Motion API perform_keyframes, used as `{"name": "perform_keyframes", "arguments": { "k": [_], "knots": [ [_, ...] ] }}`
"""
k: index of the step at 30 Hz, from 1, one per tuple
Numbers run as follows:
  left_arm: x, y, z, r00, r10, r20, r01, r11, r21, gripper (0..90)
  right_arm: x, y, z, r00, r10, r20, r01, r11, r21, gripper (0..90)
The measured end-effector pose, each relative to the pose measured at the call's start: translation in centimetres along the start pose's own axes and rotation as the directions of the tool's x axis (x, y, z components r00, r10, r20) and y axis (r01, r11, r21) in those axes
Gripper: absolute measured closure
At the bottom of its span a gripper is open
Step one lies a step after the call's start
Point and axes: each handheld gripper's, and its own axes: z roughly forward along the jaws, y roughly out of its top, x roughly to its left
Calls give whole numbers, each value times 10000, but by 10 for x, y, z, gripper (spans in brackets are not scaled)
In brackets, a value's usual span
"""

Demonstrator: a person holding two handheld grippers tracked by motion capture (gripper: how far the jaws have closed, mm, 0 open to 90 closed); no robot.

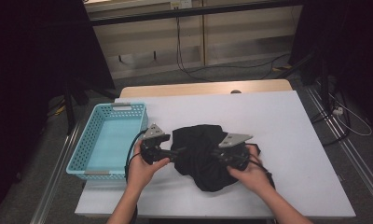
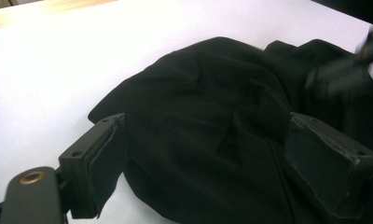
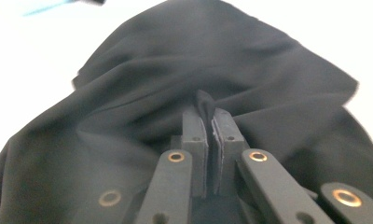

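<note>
A crumpled black cloth [image 1: 201, 156] lies in a heap on the white table [image 1: 278, 140], near its front edge. My left gripper [image 1: 175, 153] is at the cloth's left side, open, with its jaws wide apart around a bulge of the black cloth [image 2: 208, 121]. My right gripper [image 1: 217, 156] sits on the cloth's right part, shut on a small fold of the black cloth [image 3: 204, 105] that sticks up between its pads. In the left gripper view the right gripper [image 2: 348, 70] shows blurred at the far right.
A light blue plastic basket [image 1: 86, 154] with nothing in it stands at the table's left edge, close to my left hand. Bare white table stretches behind and to the right of the cloth. Beyond the table are cables on the floor and dark stands.
</note>
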Motion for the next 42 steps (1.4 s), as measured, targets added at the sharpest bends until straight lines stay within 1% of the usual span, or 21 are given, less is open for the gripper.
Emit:
{"name": "perform_keyframes", "arguments": {
  "k": [3, 5, 7, 9, 13, 15, 18, 21, 22, 23, 24, 26, 27, 29, 32, 34, 36, 38, 39, 40, 42],
  "knots": [
    [0, 0, 1, 10000, -60, -21, 60, 10000, -46, 144, -25, -5, -21, 9971, 645, 404, -623, 9966, -538, 855],
    [1, 1, 1, 10000, 21, -70, -21, 10000, -45, 144, -39, -10, -34, 9938, 1033, 403, -991, 9906, -944, 855],
    [0, 2, 1, 10000, 25, -67, -26, 10000, -54, 145, -49, -13, -43, 9872, 1502, 535, -1427, 9820, -1239, 855],
    [0, 3, 1, 10000, 21, -49, -22, 10000, -96, 145, -56, -13, -49, 9825, 1731, 693, -1615, 9758, -1472, 854],
    [0, 4, 3, 10000, 24, -13, -24, 10000, -66, 146, -66, -15, -56, 9774, 1866, 993, -1677, 9706, -1729, 853],
    [0, 4, 5, 10000, 14, -15, -14, 10000, -56, 146, -70, -18, -58, 9747, 1901, 1176, -1698, 9718, -1636, 853],
    [0, 3, 8, 10000, 81, -30, -81, 10000, 35, 146, -72, -21, -57, 9730, 1996, 1158, -1806, 9711, -1561, 853],
    [-3, 3, 12, 9999, 90, 82, -90, 9999, 101, 148, -67, -20, -54, 9796, 1883, 702, -1769, 9736, -1442, 853],
    [-3, 3, 13, 9999, 91, 92, -92, 9999, 124, 148, -64, -20, -52, 9807, 1930, 318, -1868, 9721, -1417, 852],
    [-3, 3, 14, 9998, 144, 100, -146, 9998, 141, 148, -60, -20, -48, 9774, 2100, -242, -2113, 9667, -1446, 852],
    [-3, 3, 15, 9998, 166, 112, -168, 9997, 167, 148, -55, -21, -43, 9740, 2155, -695, -2232, 9653, -1358, 852],
    [-4, 2, 16, 9999, 67, 112, -68, 9998, 165, 147, -43, -22, -33, 9826, 1641, -874, -1720, 9808, -917, 850],
    [-4, 2, 16, 9999, 87, 105, -89, 9998, 149, 147, -37, -22, -28, 9843, 1426, -1041, -1502, 9863, -689, 850],
    [-4, 3, 16, 9999, 116, 93, -117, 9998, 167, 147, -25, -23, -18, 9809, 1255, -1489, -1328, 9903, -402, 850],
    [-4, 4, 17, 9998, 163, 140, -165, 9998, 150, 148, -8, -20, -9, 9781, 941, -1857, -1002, 9947, -237, 850],
    [-5, 4, 17, 9998, 128, 166, -131, 9998, 179, 149, 4, -17, -4, 9681, 826, -2365, -913, 9955, -259, 846],
    [-6, 4, 17, 9997, 100, 219, -103, 9998, 170, 149, 18, -15, 1, 9603, 306, -2773, -354, 9993, -124, 784],
    [-6, 3, 17, 9997, 164, 198, -168, 9996, 206, 151, 25, -10, 2, 9741, -346, -2236, 339, 9994, -66, 632],
    [-6, 3, 17, 9996, 197, 225, -203, 9995, 228, 153, 24, -8, 1, 9771, -316, -2105, 276, 9994, -219, 577],
    [-7, 3, 17, 9995, 219, 220, -224, 9995, 227, 155, 20, -6, -2, 9797, -84, -2002, 8, 9993, -377, 518],
    [-10, 3, 18, 9992, 154, 381, -163, 9996, 215, 167, 8, -4, -10, 9882, 314, -1499, -426, 9965, -718, 440]
  ]
}}
